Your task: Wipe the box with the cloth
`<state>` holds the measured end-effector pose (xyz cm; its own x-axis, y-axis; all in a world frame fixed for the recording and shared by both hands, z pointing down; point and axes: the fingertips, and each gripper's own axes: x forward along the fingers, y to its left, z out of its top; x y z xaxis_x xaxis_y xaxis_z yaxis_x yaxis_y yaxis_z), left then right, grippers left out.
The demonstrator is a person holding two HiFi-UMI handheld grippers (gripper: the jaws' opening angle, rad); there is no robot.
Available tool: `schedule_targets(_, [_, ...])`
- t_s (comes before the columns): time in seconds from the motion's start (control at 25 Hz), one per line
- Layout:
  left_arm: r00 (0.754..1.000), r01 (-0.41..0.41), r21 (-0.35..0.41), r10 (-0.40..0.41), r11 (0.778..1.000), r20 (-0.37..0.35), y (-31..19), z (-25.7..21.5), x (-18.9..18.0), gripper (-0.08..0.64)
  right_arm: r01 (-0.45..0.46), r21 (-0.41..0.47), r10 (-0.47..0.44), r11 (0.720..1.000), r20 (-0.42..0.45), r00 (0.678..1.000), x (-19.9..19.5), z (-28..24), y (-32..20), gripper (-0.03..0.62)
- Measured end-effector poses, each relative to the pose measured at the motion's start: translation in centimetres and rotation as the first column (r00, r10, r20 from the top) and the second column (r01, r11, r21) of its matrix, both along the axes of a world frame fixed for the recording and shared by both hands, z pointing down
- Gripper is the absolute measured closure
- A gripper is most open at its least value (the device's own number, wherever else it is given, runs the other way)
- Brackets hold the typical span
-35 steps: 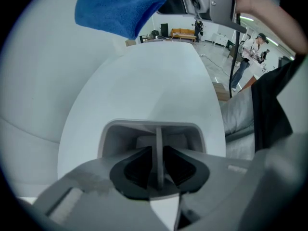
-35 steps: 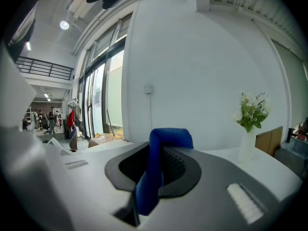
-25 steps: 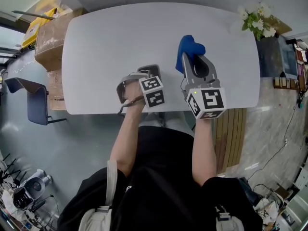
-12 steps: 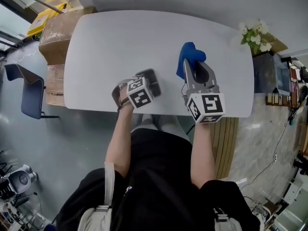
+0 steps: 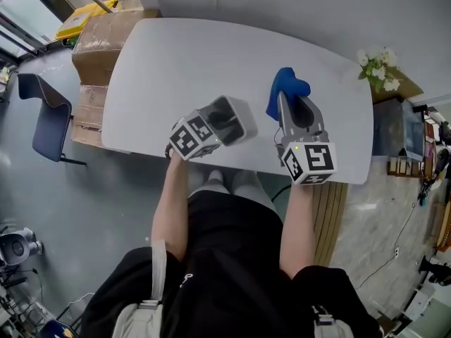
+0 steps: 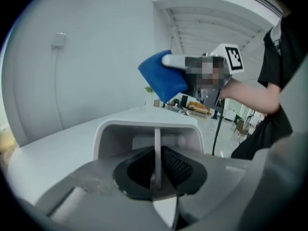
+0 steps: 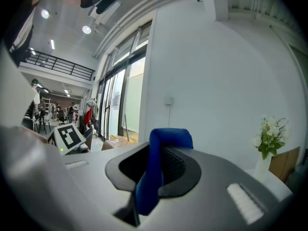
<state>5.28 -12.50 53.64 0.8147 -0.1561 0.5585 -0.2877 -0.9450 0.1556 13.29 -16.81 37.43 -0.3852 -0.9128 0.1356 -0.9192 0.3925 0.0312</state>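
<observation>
Left tool (image 5: 221, 117) clamping box (image 5: 246, 122) wall, right tool (image 5: 291, 108) pinching half-hidden cloth (image 5: 287, 87)

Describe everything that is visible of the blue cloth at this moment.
The cloth is plain deep blue, soft and rather thick, with no print. The right gripper holds it, jaws shut on its middle. The free end sticks out past the jaws and folds over in a rounded bunch. In the left gripper view it is up in the air above the white table, apart from the box. Only the gripper touches it.
</observation>
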Motion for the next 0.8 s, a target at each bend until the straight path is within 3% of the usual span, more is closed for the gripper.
schedule_targets(0.2, [0.98, 0.055, 0.013, -0.052, 0.998, -0.191, -0.2, -4.1, -0.8, 0.511, 0.073, 0.029, -0.073, 0.997, -0.004, 0.997, -1.4, -1.1, 0.9, 0.537])
schedule_targets(0.32, [0.963, 0.064, 0.027, -0.055, 0.998, -0.264, 0.0, -5.9, -1.0, 0.511, 0.132, 0.045, -0.131, 0.99, -0.022, 0.991, -2.4, -1.8, 1.6, 0.537])
schedule_targets(0.8, [0.921, 0.086, 0.061, -0.056, 0.994, -0.386, -0.3, -10.5, -0.3, 0.511, 0.401, 0.058, -0.396, 0.914, -0.083, 0.915, -5.8, -3.8, 5.1, 0.537])
